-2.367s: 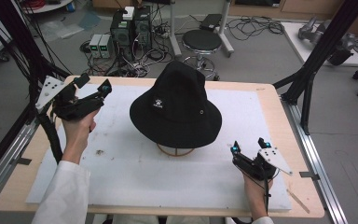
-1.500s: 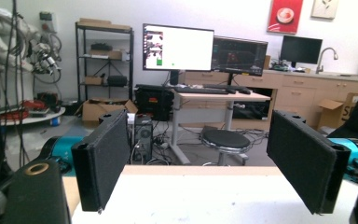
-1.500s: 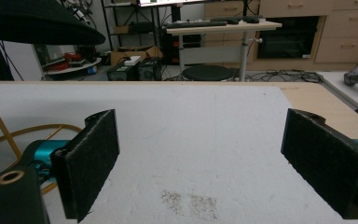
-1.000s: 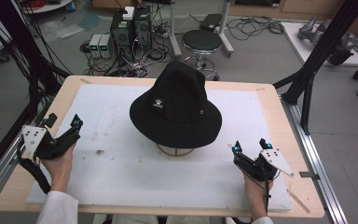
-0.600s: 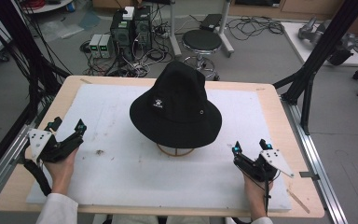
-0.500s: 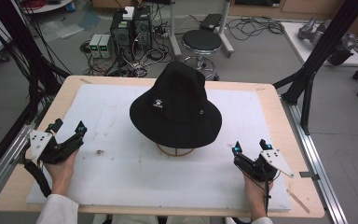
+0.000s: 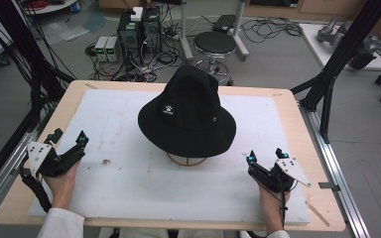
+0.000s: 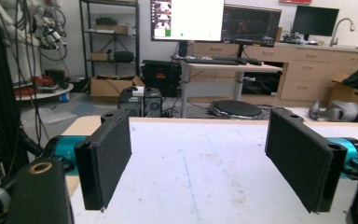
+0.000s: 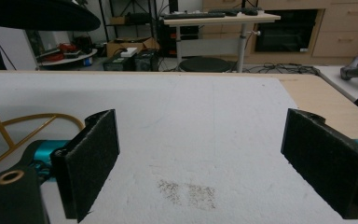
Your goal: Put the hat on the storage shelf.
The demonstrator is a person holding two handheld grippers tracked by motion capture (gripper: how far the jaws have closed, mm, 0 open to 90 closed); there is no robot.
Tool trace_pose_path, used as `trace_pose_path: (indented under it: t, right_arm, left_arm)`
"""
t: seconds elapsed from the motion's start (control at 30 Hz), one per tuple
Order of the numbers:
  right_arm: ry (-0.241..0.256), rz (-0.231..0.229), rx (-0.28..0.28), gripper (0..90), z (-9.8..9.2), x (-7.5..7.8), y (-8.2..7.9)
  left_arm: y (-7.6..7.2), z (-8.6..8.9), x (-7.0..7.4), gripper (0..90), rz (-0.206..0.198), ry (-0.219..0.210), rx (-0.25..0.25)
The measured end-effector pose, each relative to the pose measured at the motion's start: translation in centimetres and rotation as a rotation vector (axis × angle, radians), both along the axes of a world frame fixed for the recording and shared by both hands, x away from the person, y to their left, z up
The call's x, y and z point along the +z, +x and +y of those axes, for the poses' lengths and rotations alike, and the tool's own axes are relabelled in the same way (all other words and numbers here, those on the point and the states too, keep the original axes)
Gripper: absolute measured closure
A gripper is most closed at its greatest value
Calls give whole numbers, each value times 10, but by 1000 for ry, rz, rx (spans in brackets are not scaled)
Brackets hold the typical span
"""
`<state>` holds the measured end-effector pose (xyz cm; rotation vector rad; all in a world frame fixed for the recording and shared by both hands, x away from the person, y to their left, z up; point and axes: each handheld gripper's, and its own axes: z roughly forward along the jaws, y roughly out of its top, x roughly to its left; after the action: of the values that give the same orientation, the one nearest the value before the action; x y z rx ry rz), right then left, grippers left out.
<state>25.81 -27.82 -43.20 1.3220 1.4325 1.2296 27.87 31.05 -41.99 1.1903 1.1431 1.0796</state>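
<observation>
On the white mat [image 7: 129,198], near its middle, sits the black bucket hat [image 7: 187,114], perched on a gold wire stand [image 7: 186,160] whose ring peeks out under the near brim. I have both tools parked low at the near side, well apart from the hat. My left gripper [image 7: 68,141] rests at the near left of the mat with its jaws spread wide; in the left gripper view the two black pads [image 8: 106,156] stand far apart with nothing but bare mat between them. My right gripper [image 7: 266,155] sits at the near right, just off the hat's brim line, jaws likewise spread and empty; in the right gripper view I catch the stand's gold wire [image 9: 9,128] at left and the dark brim [image 9: 37,14] overhead.

I judge this as the ready position with the hat untouched on the stand: neither tool has contact. The next move, as I read it, calls for bringing both grippers inward and up to brim height from either side, then pinching the soft brim without dragging the light stand across the mat.
</observation>
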Motion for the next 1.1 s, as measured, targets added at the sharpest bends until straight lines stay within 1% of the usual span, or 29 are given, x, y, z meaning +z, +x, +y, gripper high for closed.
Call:
trace_pose_path:
  t: [0.1, 0.23, 0.33, 0.43, 0.5, 0.6, 0.67, 0.97, 1.1]
  right_arm:
    - [-2, 0, -3, 105, -2, 0, 0]
    - [13, -1, -8, 105, -3, 0, 0]
    - [11, 2, -6, 105, -3, 0, 0]
    - [12, 8, -5, 105, -2, 0, 0]
    - [9, 6, -3, 105, -3, 0, 0]
    - [14, 8, -4, 105, -3, 0, 0]
    - [13, 5, -4, 105, -3, 0, 0]
    - [9, 10, -1, 105, -3, -1, 0]
    - [13, 11, -1, 105, -4, 0, 0]
  left_arm:
    - [-1, 3, -2, 230, 3, -19, -4]
    - [-4, 5, -2, 230, -6, -31, -12]
    - [-4, 7, -2, 231, -4, -45, -12]
    - [-4, 7, -3, 235, -9, -57, -25]
    - [-4, 7, -3, 246, -7, -60, -38]
    - [-4, 6, -3, 249, -4, -58, -43]
    - [-5, 6, -3, 249, -2, -52, -43]
    - [-5, 8, -6, 248, 15, -52, -33]
    - [-5, 7, -6, 248, 17, -51, -31]
